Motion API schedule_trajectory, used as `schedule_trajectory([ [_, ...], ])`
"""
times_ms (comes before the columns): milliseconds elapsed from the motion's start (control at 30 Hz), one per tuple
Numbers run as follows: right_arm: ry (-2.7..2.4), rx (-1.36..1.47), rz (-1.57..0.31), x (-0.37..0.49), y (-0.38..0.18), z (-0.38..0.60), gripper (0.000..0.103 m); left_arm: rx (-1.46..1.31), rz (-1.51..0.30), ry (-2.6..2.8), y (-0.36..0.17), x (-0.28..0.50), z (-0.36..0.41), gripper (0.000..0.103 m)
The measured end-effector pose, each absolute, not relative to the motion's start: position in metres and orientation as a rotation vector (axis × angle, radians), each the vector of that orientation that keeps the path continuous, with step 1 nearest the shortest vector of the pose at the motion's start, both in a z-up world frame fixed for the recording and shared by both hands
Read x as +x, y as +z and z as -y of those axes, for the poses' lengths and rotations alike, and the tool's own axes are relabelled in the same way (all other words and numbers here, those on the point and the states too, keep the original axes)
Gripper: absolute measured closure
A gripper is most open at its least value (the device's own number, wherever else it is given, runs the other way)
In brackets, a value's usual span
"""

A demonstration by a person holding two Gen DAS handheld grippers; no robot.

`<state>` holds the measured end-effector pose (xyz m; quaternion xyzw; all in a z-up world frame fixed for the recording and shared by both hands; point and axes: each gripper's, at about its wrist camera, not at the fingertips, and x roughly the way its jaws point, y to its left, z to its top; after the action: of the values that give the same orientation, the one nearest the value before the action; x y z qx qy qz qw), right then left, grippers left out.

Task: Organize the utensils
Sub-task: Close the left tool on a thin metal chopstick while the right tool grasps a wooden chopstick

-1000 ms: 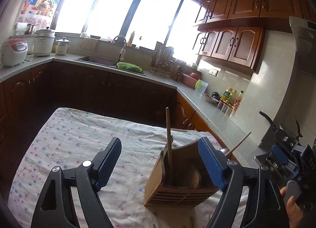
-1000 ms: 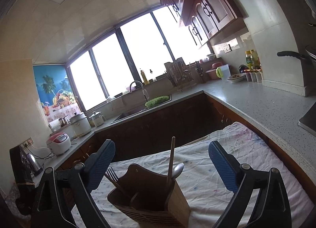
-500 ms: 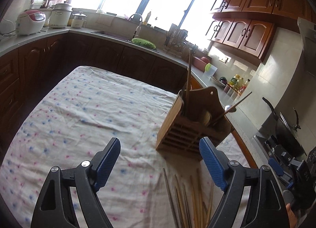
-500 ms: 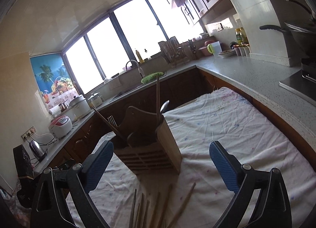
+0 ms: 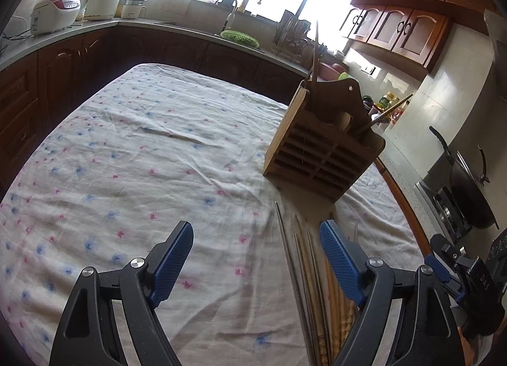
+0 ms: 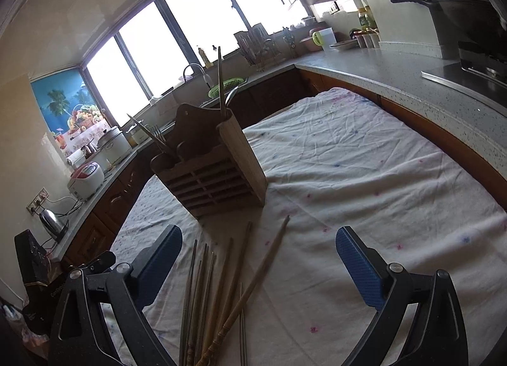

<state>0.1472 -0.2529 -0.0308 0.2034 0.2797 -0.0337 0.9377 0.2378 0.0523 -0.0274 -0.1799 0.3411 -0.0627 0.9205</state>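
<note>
A wooden slatted utensil holder [image 5: 320, 150] stands on the floral cloth, with a chopstick, a spoon and a fork standing in it; it also shows in the right wrist view [image 6: 212, 172]. Several loose chopsticks [image 5: 310, 277], wooden and metal, lie on the cloth in front of it, also seen in the right wrist view [image 6: 221, 286]. My left gripper [image 5: 256, 258] is open and empty, above the cloth just left of the chopsticks. My right gripper [image 6: 258, 258] is open and empty, above the chopsticks.
The table is covered by a white floral cloth [image 5: 142, 160]. A grey countertop [image 6: 396, 74] runs along the right with a black wok [image 5: 469, 191] on a stove. Rice cookers [image 5: 54, 14], a sink and a dish rack line the far counter.
Both grippers have pulled back and tilted down from the holder. The loose chopsticks on the cloth have come into view. Both stay open.
</note>
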Motion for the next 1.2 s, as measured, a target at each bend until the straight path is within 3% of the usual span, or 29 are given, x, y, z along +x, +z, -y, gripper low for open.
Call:
schedule_trajectory([
  [833,-0.113,0.347,-0.718,0.17,-0.064,0.244,0.006,-0.252,-0.841,-0.1,-0.047,0.279,-0.022,0.022],
  [933,-0.108,0.335,-0.75,0.182,-0.068,0.244,0.015,-0.231,-0.84,-0.1,-0.046,0.292,-0.016,0.022],
  [1000,-0.11,0.332,-0.772,0.19,-0.071,0.244,0.027,-0.211,-0.853,-0.106,-0.048,0.302,-0.011,0.024],
  [1200,-0.127,0.318,-0.843,0.214,-0.082,0.247,0.05,-0.158,-0.928,-0.138,-0.058,0.339,0.006,0.039],
])
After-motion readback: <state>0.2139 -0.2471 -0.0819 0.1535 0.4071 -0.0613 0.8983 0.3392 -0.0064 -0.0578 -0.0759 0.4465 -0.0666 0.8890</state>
